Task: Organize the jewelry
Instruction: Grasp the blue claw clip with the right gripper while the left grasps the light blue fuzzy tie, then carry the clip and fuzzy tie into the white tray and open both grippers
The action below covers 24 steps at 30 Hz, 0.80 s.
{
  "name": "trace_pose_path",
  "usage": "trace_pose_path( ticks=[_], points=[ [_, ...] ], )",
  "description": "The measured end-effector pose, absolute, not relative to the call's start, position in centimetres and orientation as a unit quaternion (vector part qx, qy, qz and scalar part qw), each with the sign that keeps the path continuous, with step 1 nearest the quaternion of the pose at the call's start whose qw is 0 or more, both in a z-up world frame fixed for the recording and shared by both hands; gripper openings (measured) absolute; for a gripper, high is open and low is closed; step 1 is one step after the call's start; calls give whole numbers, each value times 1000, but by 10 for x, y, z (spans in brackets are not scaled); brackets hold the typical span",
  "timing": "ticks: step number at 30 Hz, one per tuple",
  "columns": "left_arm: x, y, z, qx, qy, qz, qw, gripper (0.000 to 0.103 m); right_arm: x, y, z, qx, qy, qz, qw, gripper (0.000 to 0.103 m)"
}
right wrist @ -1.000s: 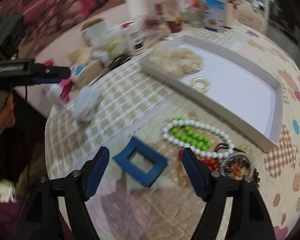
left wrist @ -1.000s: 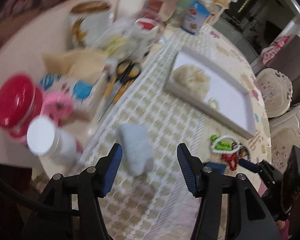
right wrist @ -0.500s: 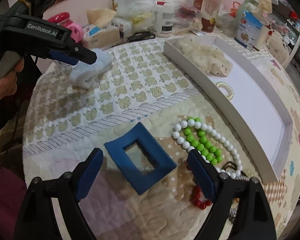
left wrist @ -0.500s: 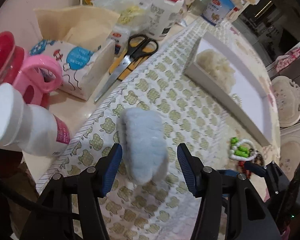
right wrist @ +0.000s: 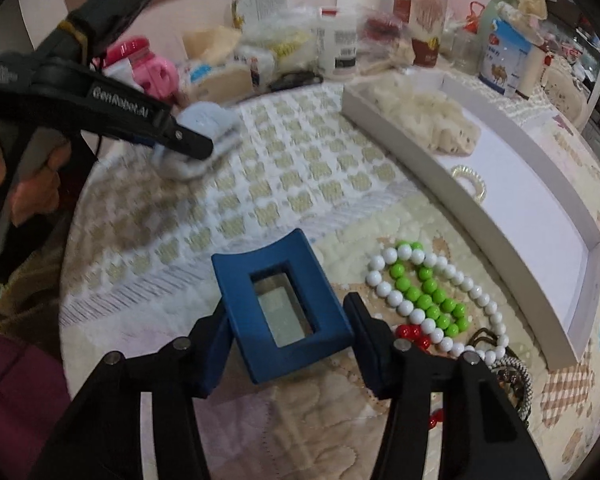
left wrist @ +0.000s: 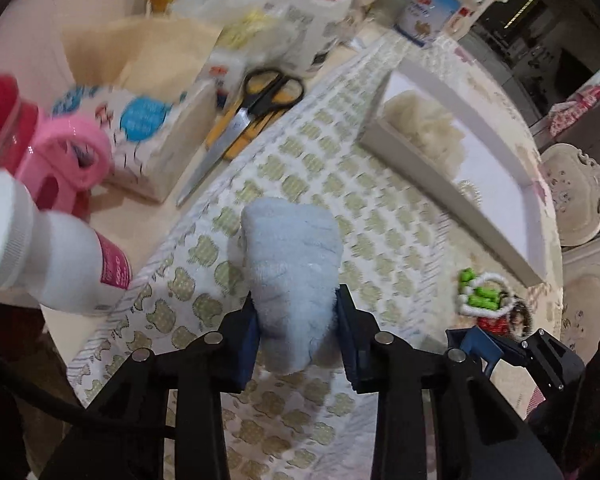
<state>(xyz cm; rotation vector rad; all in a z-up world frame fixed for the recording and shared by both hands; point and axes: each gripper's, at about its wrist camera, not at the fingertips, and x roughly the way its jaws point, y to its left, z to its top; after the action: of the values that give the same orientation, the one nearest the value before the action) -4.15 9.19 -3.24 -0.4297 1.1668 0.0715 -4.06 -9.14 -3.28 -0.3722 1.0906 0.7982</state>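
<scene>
Having just been closing, the left hand-held gripper (left wrist: pixel 296 344) is clamped on a soft, light-blue fluffy scrunchie (left wrist: pixel 292 276); the right hand-held gripper (right wrist: pixel 286 344) on a stiff, dark-blue rectangular hair claw (right wrist: pixel 284 308), gripped across its long sides.

left tongs (left wrist: pixel 296 336) just closed, pads pressing, right tongs (right wrist: pixel 288 344) likewise, both angled steeply down

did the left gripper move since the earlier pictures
Yes. The left gripper came down toward the cloth, away from the white tray, its jaws just closing onto the blue scrunchie.
</scene>
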Motion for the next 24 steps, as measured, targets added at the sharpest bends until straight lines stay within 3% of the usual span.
trace_pose_path(
  ticks=[14,24],
  points=[
    [7,38,39,-144,492,-27,858,33,-4,-137,27,-74,473,280,832,56],
    [41,1,58,-100,469,-54,876,33,28,-180,46,-12,459,208,864,56]
  ],
)
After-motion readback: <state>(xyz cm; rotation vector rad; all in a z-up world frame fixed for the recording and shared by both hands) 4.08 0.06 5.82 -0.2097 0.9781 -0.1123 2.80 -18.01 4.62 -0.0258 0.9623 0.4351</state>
